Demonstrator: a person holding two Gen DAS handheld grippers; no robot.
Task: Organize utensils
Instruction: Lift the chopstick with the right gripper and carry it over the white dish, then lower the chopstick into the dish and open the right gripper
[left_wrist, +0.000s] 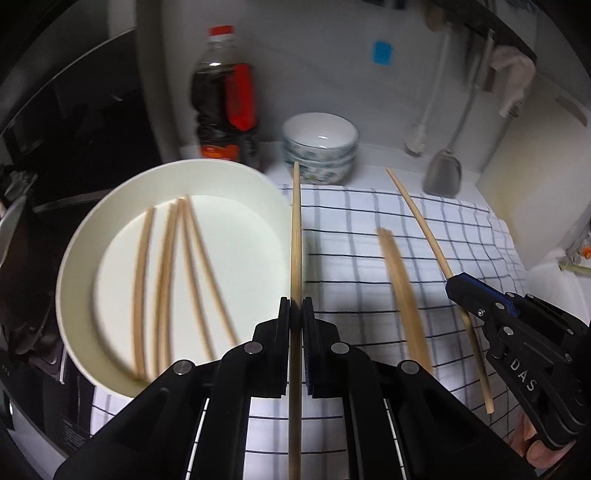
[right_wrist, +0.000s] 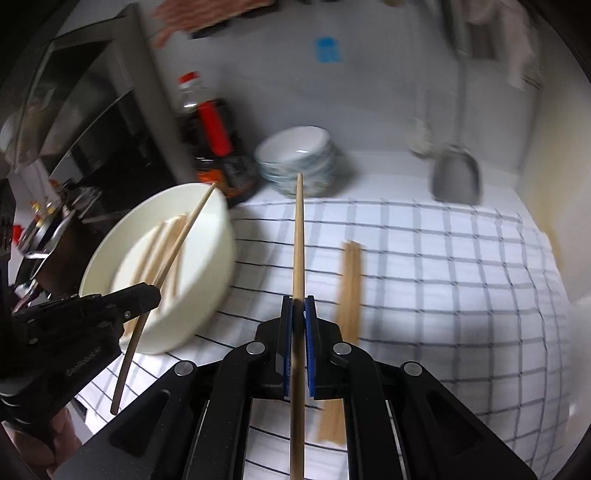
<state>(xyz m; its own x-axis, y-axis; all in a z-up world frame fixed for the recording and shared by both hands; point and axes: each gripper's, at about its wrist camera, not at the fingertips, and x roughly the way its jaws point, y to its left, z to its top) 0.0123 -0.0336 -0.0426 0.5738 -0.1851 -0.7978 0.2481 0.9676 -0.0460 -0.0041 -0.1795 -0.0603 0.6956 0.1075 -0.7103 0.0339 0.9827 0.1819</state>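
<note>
A: Left gripper (left_wrist: 295, 306), status?
B: Jaws clamped on one chopstick (left_wrist: 295, 236), stick runs straight ahead, tip out past the white bowl (left_wrist: 173, 177) rim, close to the bowl's right edge. Above the checked cloth (left_wrist: 424, 221).

A: Right gripper (right_wrist: 298, 310)?
B: Same deal, jaws pinched tight on a second chopstick (right_wrist: 298, 236), pointing toward the stack of patterned bowls (right_wrist: 295, 162) at the back.

A: Rest of the chopsticks?
B: Four or so lie inside the white bowl, blurred, count shaky. A loose pair (right_wrist: 345, 280) lies flat on the cloth, just right of the right gripper's stick.

A: Bowl position?
B: Left edge of the cloth, on the counter.

A: Background?
B: Dark sauce bottle (left_wrist: 223, 96) with red label, behind the bowl, next to the patterned stack. Metal spatula (left_wrist: 443, 173) hangs at the back wall, blue sticker (left_wrist: 382, 52) on the wall.
</note>
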